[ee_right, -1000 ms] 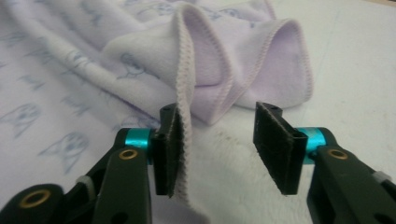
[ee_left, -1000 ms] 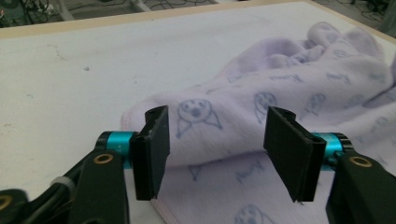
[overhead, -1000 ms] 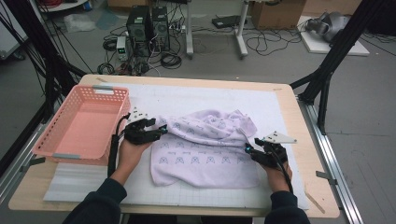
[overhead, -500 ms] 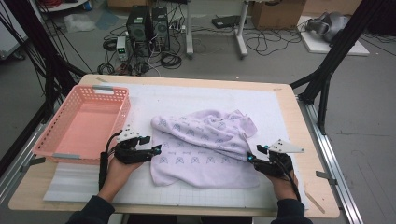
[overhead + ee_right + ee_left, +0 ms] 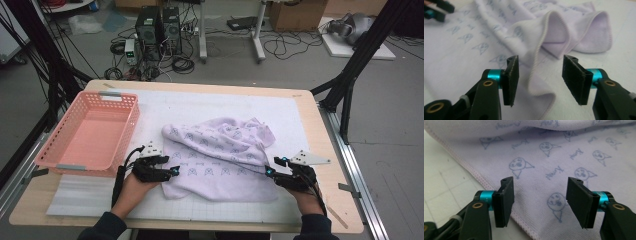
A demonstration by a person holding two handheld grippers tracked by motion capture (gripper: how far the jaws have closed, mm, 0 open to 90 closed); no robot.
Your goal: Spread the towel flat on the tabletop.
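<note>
While a pale lilac towel (image 5: 220, 157) printed with small blue cartoon faces lies rumpled on the white gridded mat (image 5: 200, 107), both grippers sit at its near corners on the table (image 5: 327, 150). The towel is in the middle of the mat, its far part bunched and folded over, its near part flatter.

Left gripper (image 5: 172, 171) is at the towel's near-left edge, held by the person's left hand (image 5: 132, 187). In the left gripper view its jaws stand wide apart, nothing between them but the flat towel below; the stitched hem runs diagonally under the left jaw, bare mat to that side. Cannot tell whether the jaw tips touch the cloth.

Right gripper (image 5: 270, 167) is at the towel's near-right edge, held by the right hand (image 5: 307, 195). In the right gripper view (image 5: 537, 75) the jaws are also spread apart, with a raised fold of towel edge sitting in the gap between them, not pinched. Beyond it, two looped folds of hem stand up. The left gripper shows far off at top left of that view.

Pink plastic basket (image 5: 50, 145) sits on the table's left, just beside the mat, well apart from the towel.
</note>
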